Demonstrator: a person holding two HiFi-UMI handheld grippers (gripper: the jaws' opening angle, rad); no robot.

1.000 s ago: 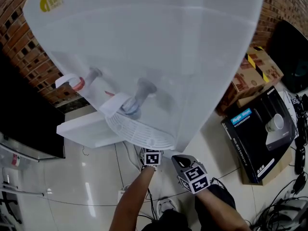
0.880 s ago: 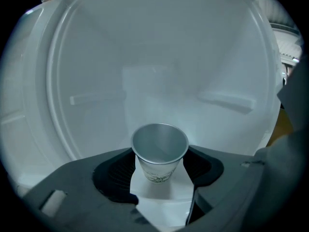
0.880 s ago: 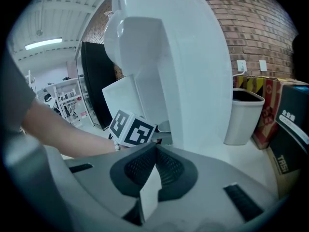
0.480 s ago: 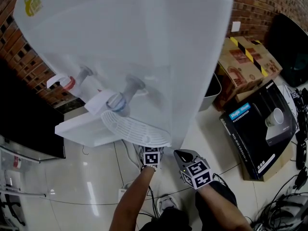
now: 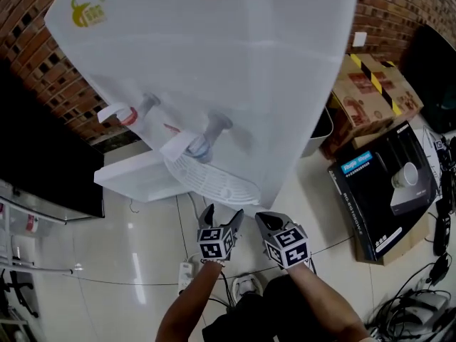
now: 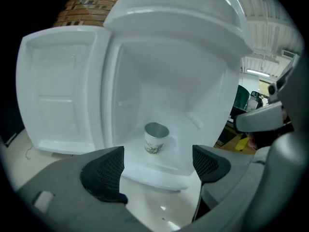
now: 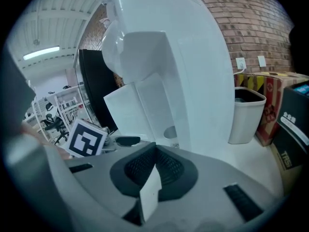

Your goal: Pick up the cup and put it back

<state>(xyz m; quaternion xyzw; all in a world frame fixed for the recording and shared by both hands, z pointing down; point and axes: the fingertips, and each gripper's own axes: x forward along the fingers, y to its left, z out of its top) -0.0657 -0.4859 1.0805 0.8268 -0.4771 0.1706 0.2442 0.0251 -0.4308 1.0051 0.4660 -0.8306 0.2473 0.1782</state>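
A small paper cup (image 6: 156, 138) with a green print stands upright on the floor of the white water dispenser's (image 5: 214, 77) lower compartment (image 6: 164, 105), whose door (image 6: 58, 91) hangs open to the left. My left gripper (image 6: 157, 170) is open in front of the compartment, short of the cup. Its jaws have just been opening and nothing is between them. In the head view the left gripper (image 5: 222, 217) sits just below the drip tray (image 5: 214, 184), jaws spread. My right gripper (image 5: 265, 223) hangs beside it, shut (image 7: 154, 170), with a small white tab sticking out where the pads meet.
A white waste bin (image 7: 246, 112) stands right of the dispenser, with cardboard boxes (image 5: 374, 91) and a black carton (image 5: 388, 191) beyond it. Cables and a power strip (image 5: 187, 276) lie on the tiled floor by my feet. A dark cabinet (image 5: 35, 169) stands at the left.
The left gripper has drawn back out from under the dispenser toward me, and its spread jaws now show in the head view. The right gripper has stayed put.
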